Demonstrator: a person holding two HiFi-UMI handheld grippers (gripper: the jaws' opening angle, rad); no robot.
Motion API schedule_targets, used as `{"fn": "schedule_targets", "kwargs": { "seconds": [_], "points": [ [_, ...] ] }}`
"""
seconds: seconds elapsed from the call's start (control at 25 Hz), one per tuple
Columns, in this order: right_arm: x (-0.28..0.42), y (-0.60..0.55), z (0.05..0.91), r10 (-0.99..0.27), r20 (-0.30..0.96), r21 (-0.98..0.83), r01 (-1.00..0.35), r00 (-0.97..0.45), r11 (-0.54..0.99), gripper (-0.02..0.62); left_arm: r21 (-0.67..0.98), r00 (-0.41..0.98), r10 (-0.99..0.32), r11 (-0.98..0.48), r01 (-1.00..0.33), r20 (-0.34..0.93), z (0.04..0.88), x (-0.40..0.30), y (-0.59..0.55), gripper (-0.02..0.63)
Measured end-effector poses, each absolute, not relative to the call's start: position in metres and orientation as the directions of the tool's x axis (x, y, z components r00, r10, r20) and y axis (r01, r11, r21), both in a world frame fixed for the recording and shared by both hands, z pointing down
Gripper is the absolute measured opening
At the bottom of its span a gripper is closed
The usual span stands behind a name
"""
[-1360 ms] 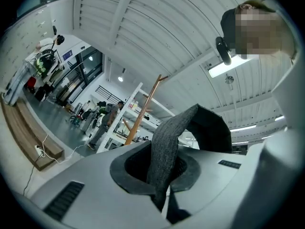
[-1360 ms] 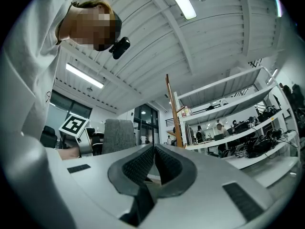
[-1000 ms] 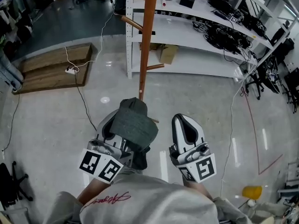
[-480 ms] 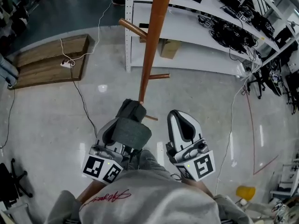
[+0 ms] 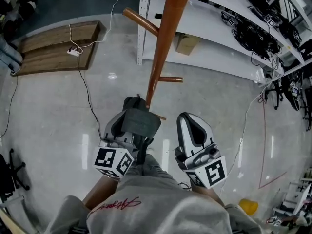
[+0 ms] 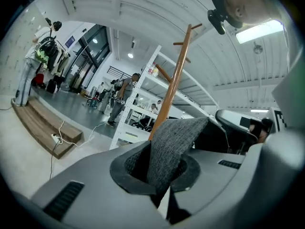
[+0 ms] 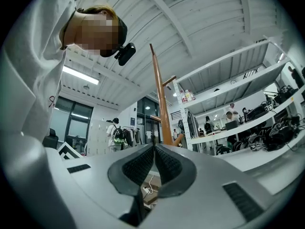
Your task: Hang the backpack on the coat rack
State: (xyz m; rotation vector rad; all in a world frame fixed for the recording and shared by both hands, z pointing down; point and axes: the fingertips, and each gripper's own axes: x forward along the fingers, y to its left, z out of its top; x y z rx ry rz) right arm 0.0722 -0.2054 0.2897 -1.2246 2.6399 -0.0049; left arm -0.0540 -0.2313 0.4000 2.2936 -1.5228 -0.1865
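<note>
The brown wooden coat rack rises just ahead of me, with a peg pointing left and a lower peg pointing right. My left gripper is shut on the backpack's grey woven strap. The dark backpack hangs beneath it, close to the pole's foot. In the left gripper view the strap stands pinched between the jaws, and the coat rack is right behind it. My right gripper sits beside the left one, shut and empty, and in its own view the coat rack stands ahead.
White shelving loaded with cables and gear stands behind the rack. A low wooden platform lies far left, with a cable trailing over the pale floor. A yellow object sits at lower right. People stand in the background.
Both grippers have come closer to the rack with the strap still held in the left one. The pole and its pegs show nearer and larger in the head view.
</note>
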Motion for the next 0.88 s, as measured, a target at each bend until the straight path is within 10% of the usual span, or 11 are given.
{"fn": "schedule_targets", "kwargs": {
  "seconds": [0.88],
  "points": [
    [0.101,-0.23,0.332,-0.758,-0.136,-0.186,-0.735,-0.638,0.652,0.021,0.318,0.226,-0.919,-0.12,-0.941,0.322,0.475,-0.056,-0.295,0.037]
  ]
}}
